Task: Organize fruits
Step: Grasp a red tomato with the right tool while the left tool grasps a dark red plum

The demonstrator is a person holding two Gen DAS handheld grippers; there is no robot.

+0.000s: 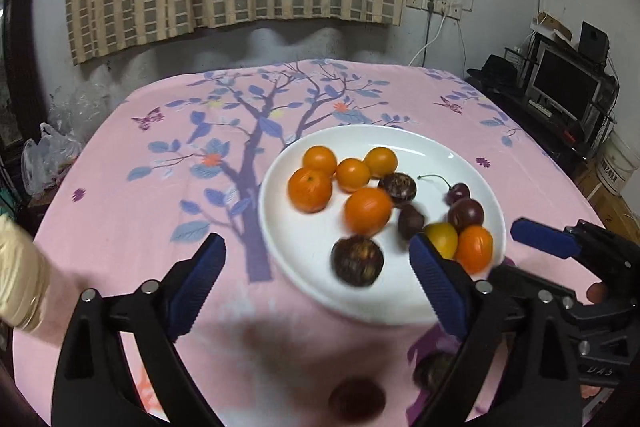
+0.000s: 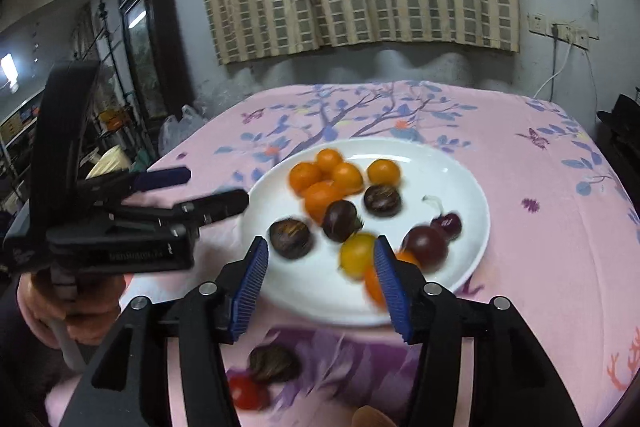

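Step in hand, by my reading — gathering stray fruit. White plate (image 2: 460,259) on the pink-clothed table (image 2: 540,267) holds the oranges (image 1: 310,189) and dark fruits (some blurred). Two strays (image 2: 274,363) lie off it, near edge. Left gripper (image 1: 316,279) and right gripper (image 2: 320,279) both gape, empty. Next: close on a stray.

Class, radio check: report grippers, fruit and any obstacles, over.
Left gripper open, empty. Right gripper open, empty. Most fruit on white plate; dark fruit and red fruit on the cloth. Nothing blocking.
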